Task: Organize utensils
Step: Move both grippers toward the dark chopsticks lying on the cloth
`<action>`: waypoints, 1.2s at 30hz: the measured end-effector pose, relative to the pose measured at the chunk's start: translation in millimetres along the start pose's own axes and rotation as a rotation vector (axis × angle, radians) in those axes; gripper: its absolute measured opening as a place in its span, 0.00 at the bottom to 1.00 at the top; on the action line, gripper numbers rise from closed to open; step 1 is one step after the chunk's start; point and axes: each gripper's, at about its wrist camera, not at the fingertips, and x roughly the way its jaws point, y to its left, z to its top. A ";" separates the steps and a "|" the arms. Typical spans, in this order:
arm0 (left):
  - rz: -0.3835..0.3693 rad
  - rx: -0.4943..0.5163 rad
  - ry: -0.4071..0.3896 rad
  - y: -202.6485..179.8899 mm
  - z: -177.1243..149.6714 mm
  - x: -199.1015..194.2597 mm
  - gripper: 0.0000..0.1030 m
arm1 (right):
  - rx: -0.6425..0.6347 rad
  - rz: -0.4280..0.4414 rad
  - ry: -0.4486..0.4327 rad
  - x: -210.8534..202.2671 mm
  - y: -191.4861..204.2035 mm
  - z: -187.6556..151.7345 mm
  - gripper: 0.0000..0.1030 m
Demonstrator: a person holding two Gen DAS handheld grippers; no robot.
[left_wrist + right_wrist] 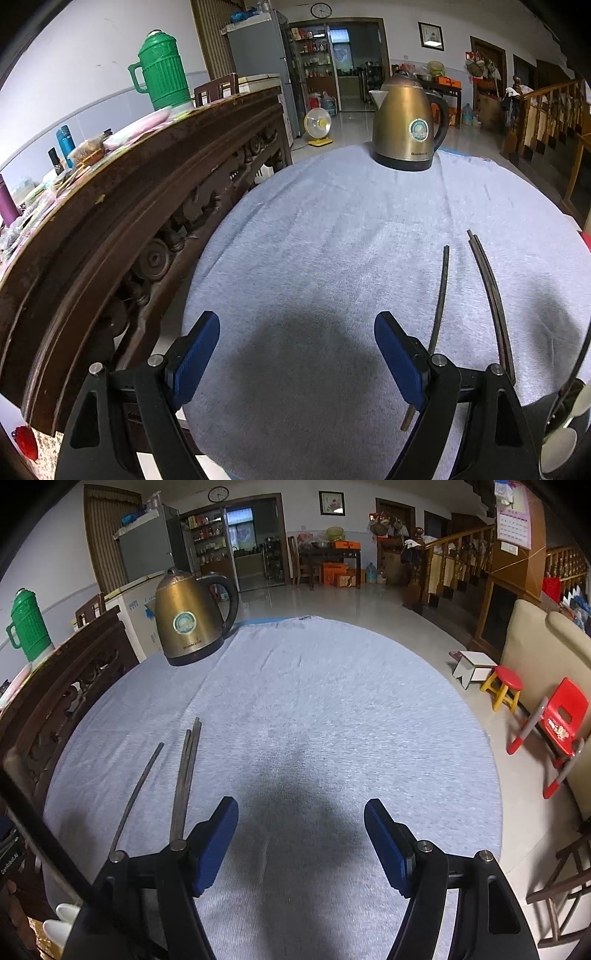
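Grey cloth [332,701]: fills mid-frame. Brass kettle [190,618]: upper left, untouched. Chopsticks [186,775]: lower left, a close pair plus one stray stick [138,794] apart; apparently three, perhaps more hidden. Left gripper [297,363], right gripper [301,845]: fingers wide, empty. Gathering not begun.

A brass-coloured electric kettle [404,123] stands on the grey cloth [332,229]; a green thermos jug [161,72] is on the carved wooden sideboard [147,177].
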 end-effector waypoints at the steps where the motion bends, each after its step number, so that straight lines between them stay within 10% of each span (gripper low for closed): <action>1: 0.001 0.001 0.003 -0.7 0.7 2.0 0.84 | 0.001 0.006 0.004 3.8 -0.2 1.8 0.72; 22: -0.009 0.023 0.050 -13.8 10.4 34.5 0.84 | 0.029 0.287 0.107 76.4 8.7 26.9 0.70; 36: -0.097 0.073 0.105 -43.4 33.3 67.6 0.84 | 0.016 0.477 0.224 120.8 35.9 51.2 0.44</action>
